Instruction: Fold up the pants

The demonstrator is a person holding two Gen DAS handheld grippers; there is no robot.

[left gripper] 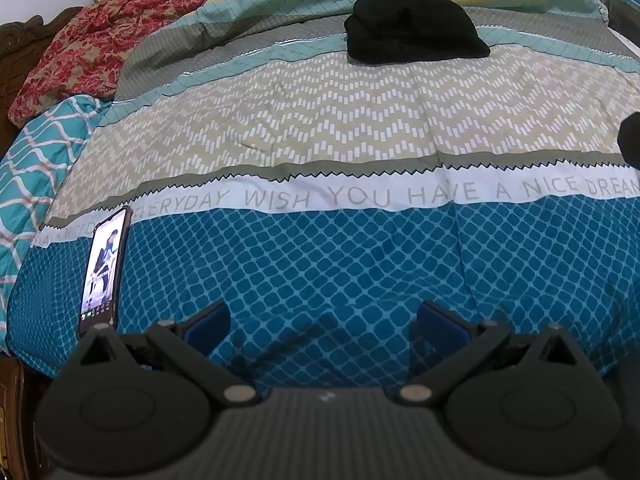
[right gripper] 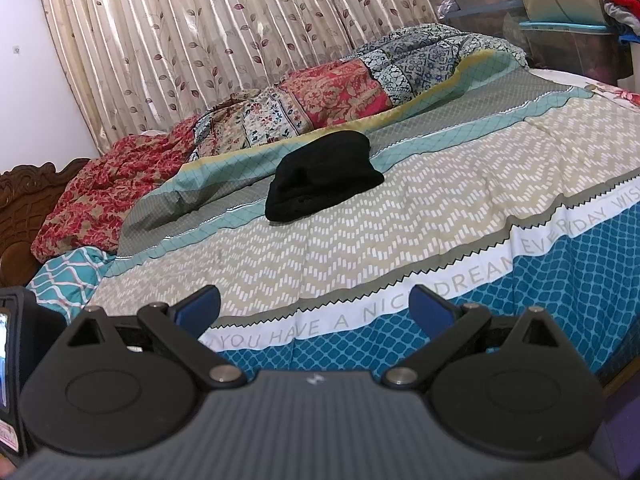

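Observation:
Black pants point(left gripper: 414, 28) lie bundled in a compact heap far back on the bed, on the grey and teal bands of the bedspread; the right wrist view shows the same pants point(right gripper: 322, 176) at mid-distance. My left gripper point(left gripper: 322, 326) hovers open over the blue diamond band near the bed's front edge, nothing between its blue fingertips point(left gripper: 208, 326). My right gripper point(right gripper: 316, 308) is open too, above the white lettered stripe, well short of the pants. A dark edge of the right gripper shows at the right border point(left gripper: 630, 140).
A phone point(left gripper: 105, 270) with a lit screen lies on the bedspread point(left gripper: 320, 128) at the front left. Crumpled red and patterned quilts point(right gripper: 304, 108) pile along the back. A carved wooden headboard point(right gripper: 18, 208) stands at left, storage bins point(right gripper: 568, 44) at back right.

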